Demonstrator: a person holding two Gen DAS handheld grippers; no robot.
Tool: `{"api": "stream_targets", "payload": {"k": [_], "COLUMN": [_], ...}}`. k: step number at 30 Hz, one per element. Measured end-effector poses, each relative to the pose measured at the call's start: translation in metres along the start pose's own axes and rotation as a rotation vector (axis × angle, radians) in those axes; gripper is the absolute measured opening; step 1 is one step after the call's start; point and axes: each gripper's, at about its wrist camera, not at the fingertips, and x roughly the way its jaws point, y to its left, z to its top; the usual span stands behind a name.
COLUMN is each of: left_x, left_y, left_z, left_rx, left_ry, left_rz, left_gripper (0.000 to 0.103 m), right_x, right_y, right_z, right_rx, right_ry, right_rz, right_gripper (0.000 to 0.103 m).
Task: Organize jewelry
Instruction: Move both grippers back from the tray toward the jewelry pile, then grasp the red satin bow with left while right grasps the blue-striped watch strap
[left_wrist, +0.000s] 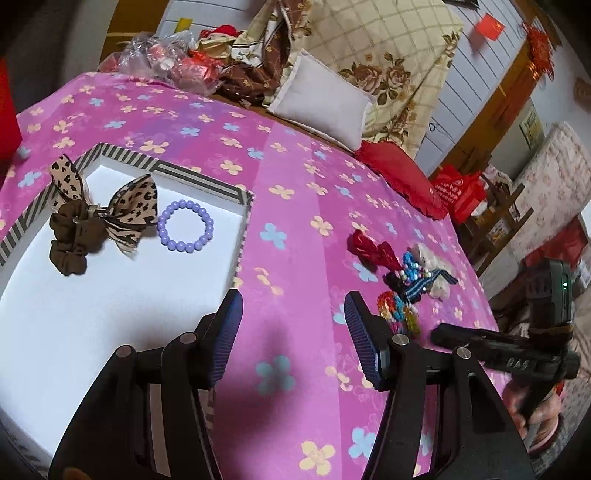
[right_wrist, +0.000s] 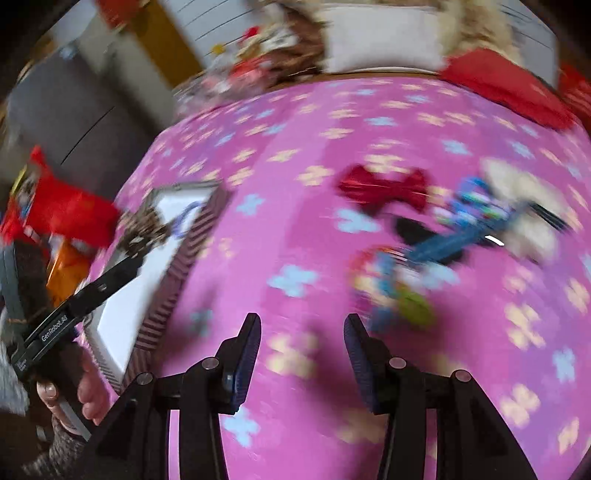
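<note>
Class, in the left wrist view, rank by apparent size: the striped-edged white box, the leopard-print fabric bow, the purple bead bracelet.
1. Striped-edged white box
2. Leopard-print fabric bow
3. Purple bead bracelet

All lie at a similar distance, so the order is safe.

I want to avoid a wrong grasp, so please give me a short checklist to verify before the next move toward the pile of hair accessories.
1. Right gripper empty, jaws apart: ok.
2. Left gripper empty, jaws apart: ok.
3. Striped box open with free white floor: ok; only the leopard bow scrunchie and purple bead bracelet lie inside.
4. Pile still on the pink bedsheet, outside the box: ok.
5. One item separable from the pile: the red bow lies at its edge; the rest overlap, cannot tell.
6. Right wrist view sharp enough to aim: not ok, blurred.
</note>
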Motion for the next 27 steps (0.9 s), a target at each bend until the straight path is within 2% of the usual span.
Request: {"api": "stream_targets", "payload": {"k": [1,3,8,11,15,20,22,27], "left_x": [0.0,0.004,0.018,0.036,0.08,0.158,0.191,0.243], "left_y": [-0.003,-0.008,-0.025,-0.046,-0.082,-0.116,-0.126,-0.147], "left_z": [-0.002,-0.006,-0.011,-0.002,0.019,0.049,0.06,0.066], "left_rx": [0.004,0.0,-0.035,-0.02,0.061,0.109,0.129,0.198], "left_ry": [0.005,0.022,0.09,0.129,0.18,0.246,0.257,0.283], "left_rz": [0.006,0.02,0.027,0.033,0.042,0.035,0.036,0.048], "left_gripper": [0.057,0.057,0.057,0.057,0.059,0.06,0.06,0.06], "right_x": [-0.004,-0.006,-0.006,-0.002,0.009,0.012,0.014,0.021], "right_y": [-0.015,-0.044,-0.099,-0.121,-0.133,-0.145,-0.15,-0.156], "right_z": [-0.006,-0.009,-0.009,-0.008,-0.014,-0.016,-0.01,0.013], "right_rx": [0.006,0.051,0.202,0.253,0.275,0.283,0.286,0.291], "right_ry": [-0.012,-0.007,-0.059,-0.085,-0.106,-0.144,-0.147,-0.144], "right_rz": [-0.067,-0.09,-0.049,-0.021,0.004,0.038,0.059,0.094], "right_gripper": [0.046,0.046,0.046,0.046,0.046,0.046,0.046,0.046]}}
